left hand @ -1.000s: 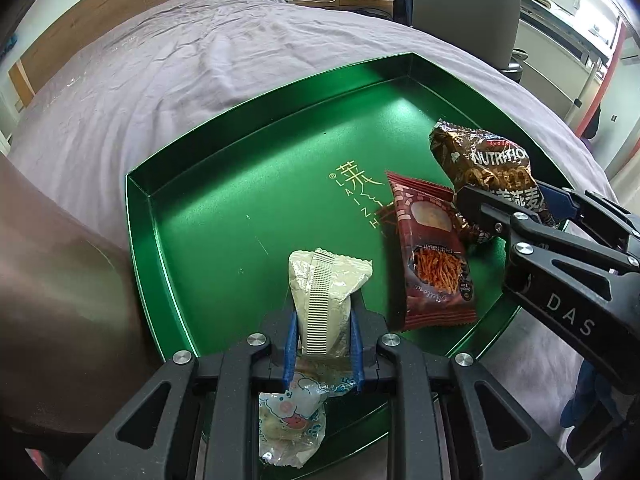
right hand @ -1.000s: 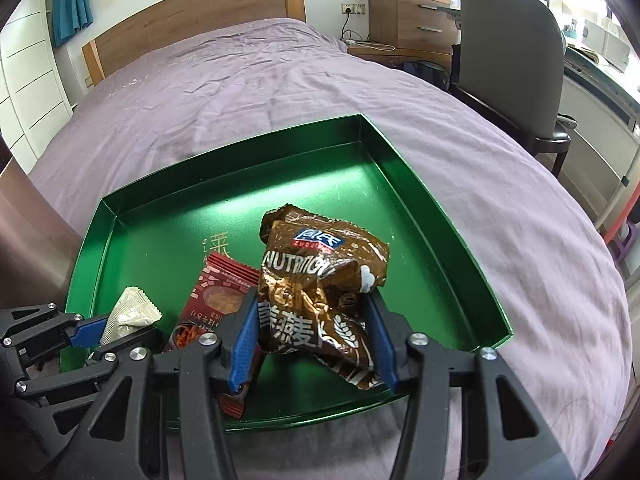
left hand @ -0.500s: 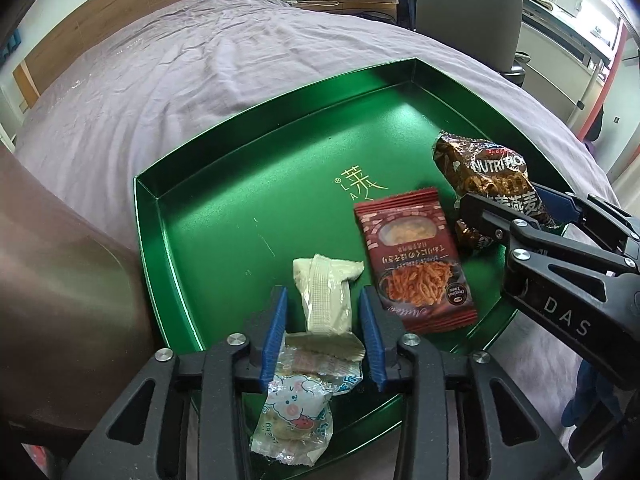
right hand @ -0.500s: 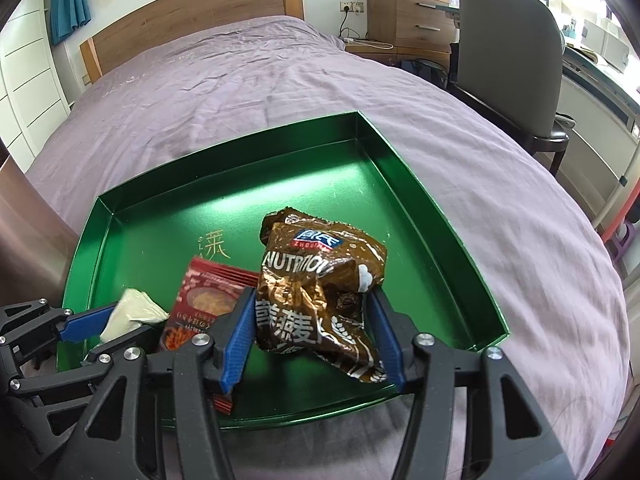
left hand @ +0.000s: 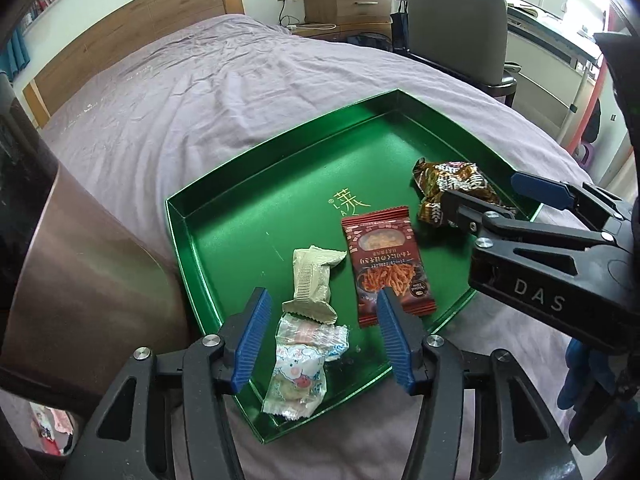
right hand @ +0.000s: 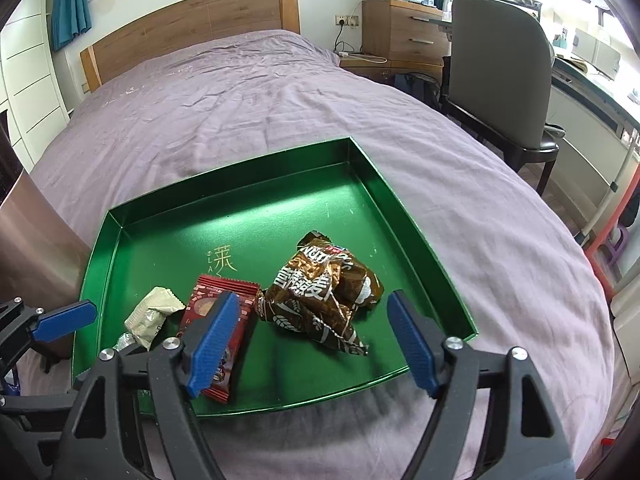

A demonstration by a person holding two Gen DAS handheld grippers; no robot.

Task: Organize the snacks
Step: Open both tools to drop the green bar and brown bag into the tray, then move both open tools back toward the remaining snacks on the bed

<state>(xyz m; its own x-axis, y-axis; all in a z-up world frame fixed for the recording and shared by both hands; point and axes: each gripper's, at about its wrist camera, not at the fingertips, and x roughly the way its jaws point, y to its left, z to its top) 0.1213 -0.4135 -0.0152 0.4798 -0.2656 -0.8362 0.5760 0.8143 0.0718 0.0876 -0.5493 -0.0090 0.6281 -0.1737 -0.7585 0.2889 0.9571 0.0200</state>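
Note:
A green tray [left hand: 224, 200] [right hand: 392, 196] lies on a purple bed. In it lie a beige snack packet [left hand: 312, 280] [right hand: 150, 314], a clear cartoon-printed packet [left hand: 298, 372], a red noodle-snack packet [left hand: 386, 258] [right hand: 218, 320] and a crumpled brown packet [left hand: 452, 188] [right hand: 324, 292]. My left gripper [left hand: 324, 340] hovers above the beige and clear packets, its jaws opening, pads off both. My right gripper [right hand: 312, 340] is opening wide around the brown packet, which rests on the tray untouched. That gripper also shows at the right of the left wrist view [left hand: 500, 196].
A brown rounded object [left hand: 72, 280] stands against the tray's left side. The bed's wooden headboard [right hand: 192, 28] is at the back. A grey chair [right hand: 500, 80], a wooden drawer unit [right hand: 404, 32] and a desk stand to the right of the bed.
Both grippers opened. The left one let go of the beige packet, which now lies flat in the tray, and drew up and back. The right one released the brown packet onto the tray.

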